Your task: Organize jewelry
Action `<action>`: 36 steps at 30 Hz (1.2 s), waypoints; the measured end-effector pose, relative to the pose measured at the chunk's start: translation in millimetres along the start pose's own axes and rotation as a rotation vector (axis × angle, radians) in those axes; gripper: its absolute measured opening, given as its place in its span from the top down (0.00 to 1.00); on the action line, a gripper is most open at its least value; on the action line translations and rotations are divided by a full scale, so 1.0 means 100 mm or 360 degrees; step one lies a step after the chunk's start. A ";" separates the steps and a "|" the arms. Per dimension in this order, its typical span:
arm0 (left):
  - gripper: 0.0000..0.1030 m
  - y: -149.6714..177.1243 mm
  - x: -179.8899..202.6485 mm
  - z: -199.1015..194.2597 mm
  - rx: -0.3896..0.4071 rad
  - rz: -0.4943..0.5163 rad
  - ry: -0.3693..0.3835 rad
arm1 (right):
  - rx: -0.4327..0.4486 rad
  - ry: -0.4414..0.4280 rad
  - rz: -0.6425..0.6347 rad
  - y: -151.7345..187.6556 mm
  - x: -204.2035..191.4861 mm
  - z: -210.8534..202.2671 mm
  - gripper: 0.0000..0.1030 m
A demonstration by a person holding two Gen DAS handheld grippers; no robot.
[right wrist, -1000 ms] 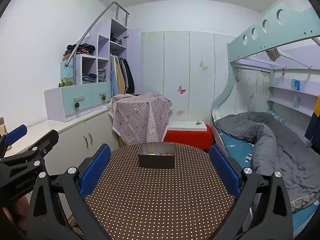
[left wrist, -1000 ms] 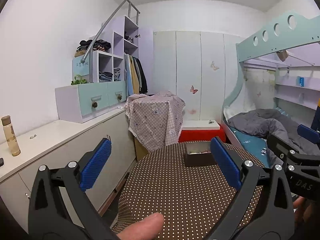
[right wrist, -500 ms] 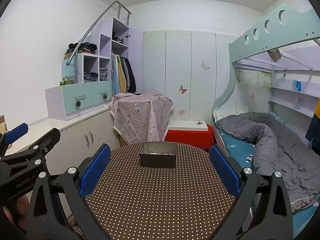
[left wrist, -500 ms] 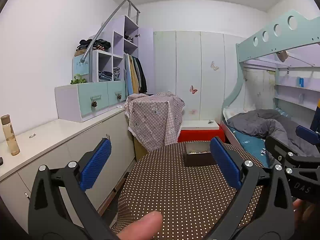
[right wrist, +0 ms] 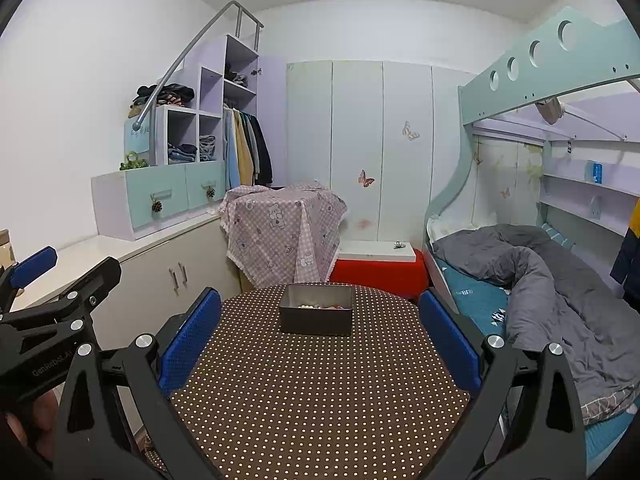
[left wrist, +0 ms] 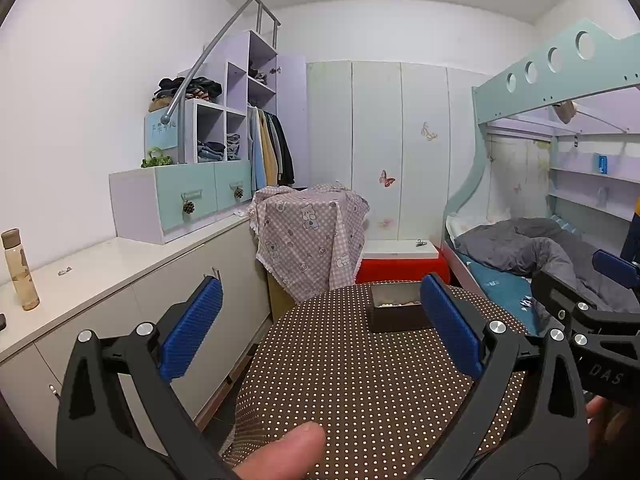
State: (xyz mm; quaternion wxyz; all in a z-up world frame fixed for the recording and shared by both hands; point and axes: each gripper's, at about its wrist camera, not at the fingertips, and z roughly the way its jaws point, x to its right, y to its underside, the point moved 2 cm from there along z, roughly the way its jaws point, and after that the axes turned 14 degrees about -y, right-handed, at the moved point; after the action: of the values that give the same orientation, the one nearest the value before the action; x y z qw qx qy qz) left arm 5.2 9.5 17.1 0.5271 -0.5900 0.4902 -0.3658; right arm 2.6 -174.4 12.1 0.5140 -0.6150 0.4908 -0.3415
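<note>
A dark open box (right wrist: 316, 315) with small pale and red jewelry pieces inside stands at the far end of a round table with a brown dotted cloth (right wrist: 320, 392). In the left wrist view the box (left wrist: 394, 312) is partly hidden behind my right finger. My left gripper (left wrist: 320, 332) is open and empty above the table's left part. My right gripper (right wrist: 320, 340) is open and empty, facing the box from the near side. Each gripper shows at the edge of the other's view.
A white counter (left wrist: 100, 268) with a bottle (left wrist: 20, 272) runs along the left. A cloth-covered stand (right wrist: 280, 232) and a red box (right wrist: 376, 270) are behind the table. A bunk bed with a grey duvet (right wrist: 540, 272) is on the right.
Both views have shifted only slightly; the box sits a little lower and nearer in the right wrist view. Both grippers stay open.
</note>
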 end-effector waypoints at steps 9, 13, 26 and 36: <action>0.06 0.01 0.02 0.00 -0.0003 0.0007 0.0004 | 0.0001 0.0003 -0.0002 0.00 0.00 0.00 0.08; 0.06 0.01 0.02 0.00 -0.0004 0.0007 0.0003 | -0.0001 0.0003 -0.0002 0.00 -0.01 0.01 0.08; 0.06 0.04 0.01 -0.02 0.0034 -0.0023 0.0051 | -0.0010 -0.0010 0.0002 0.05 0.02 0.01 0.08; 0.06 0.07 0.03 0.04 -0.0037 -0.0016 0.0025 | -0.0007 -0.0013 0.0004 0.05 0.06 0.00 0.08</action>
State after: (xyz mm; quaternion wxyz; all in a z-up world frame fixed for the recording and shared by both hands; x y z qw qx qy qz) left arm 8.3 8.4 9.3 0.5144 -0.5956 0.4956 -0.3675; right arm 2.8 -180.6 7.2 0.5149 -0.6170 0.4902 -0.3374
